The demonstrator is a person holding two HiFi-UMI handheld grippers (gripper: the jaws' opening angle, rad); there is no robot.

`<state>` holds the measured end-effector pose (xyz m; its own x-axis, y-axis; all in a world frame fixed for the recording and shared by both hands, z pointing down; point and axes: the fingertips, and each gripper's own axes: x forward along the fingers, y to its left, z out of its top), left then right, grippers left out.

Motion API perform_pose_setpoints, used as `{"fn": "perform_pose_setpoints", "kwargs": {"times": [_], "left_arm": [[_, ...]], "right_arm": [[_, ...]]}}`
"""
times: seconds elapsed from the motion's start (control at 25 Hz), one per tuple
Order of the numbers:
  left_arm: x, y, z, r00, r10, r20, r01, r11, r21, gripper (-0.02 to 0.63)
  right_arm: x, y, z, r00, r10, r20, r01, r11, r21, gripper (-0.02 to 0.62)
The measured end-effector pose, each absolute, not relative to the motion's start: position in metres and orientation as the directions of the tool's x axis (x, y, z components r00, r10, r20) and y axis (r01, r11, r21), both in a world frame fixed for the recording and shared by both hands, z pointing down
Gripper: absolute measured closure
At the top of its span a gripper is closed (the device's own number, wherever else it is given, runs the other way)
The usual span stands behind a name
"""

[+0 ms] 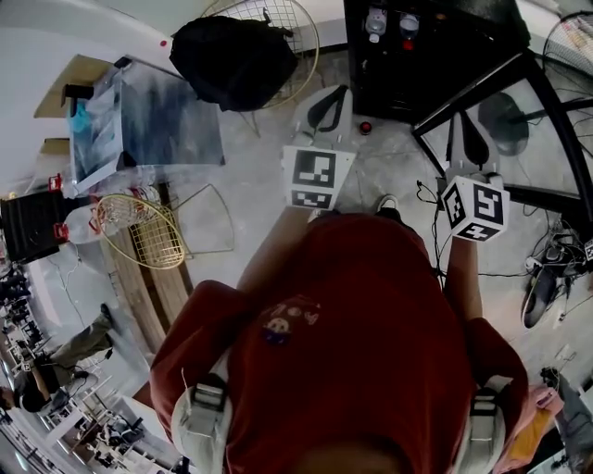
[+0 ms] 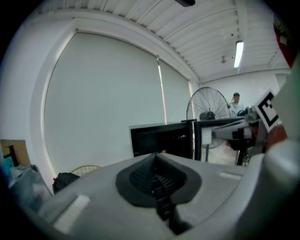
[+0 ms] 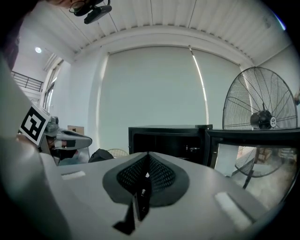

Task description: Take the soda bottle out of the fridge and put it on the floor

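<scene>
– Soda bottle, small and pale-capped, is standing inside the black open-doored fridge. It is looking light but smooth and slippery, so clamping the body below the cap is seeming safest.
– And the grippers?
– Left gripper and right gripper are hovering before the fridge, jaws pressed together, carrying nothing.

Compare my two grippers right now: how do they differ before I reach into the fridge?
Position: the left gripper is over bare floor off the left corner of the fridge; the right gripper is in front of the open glass door.
Pose: the left gripper leans slightly rightward and the right gripper slightly leftward, so both aim toward the fridge.
Shared: both have fingers shut on nothing and are short of the fridge.
</scene>
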<state>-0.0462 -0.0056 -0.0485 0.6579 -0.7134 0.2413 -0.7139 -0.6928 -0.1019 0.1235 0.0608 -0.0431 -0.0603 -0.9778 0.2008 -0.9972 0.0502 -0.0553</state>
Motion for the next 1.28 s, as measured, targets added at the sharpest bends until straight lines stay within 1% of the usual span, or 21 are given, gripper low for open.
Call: {"fn": "perform_pose_setpoints", "kwargs": {"times": [0.84, 1.28], "left_arm": [[-0.0437, -0.0089, -0.0525, 0.654, -0.717, 0.241, -0.718, -0.689, -0.102, 0.606], [-0.0444, -0.0061, -0.0518, 0.661, -0.712, 0.236, -0.714, -0.694, -0.094, 0.606]], "right_arm": [[0.1216, 0.0548, -0.0447, -0.073, -0.975, 0.209, -0.997, 0.066, -0.040, 0.595], [0.1220, 0.0577, -0.0439, -0.057, -0.976, 0.212, -0.998, 0.049, -0.044, 0.595]]}}
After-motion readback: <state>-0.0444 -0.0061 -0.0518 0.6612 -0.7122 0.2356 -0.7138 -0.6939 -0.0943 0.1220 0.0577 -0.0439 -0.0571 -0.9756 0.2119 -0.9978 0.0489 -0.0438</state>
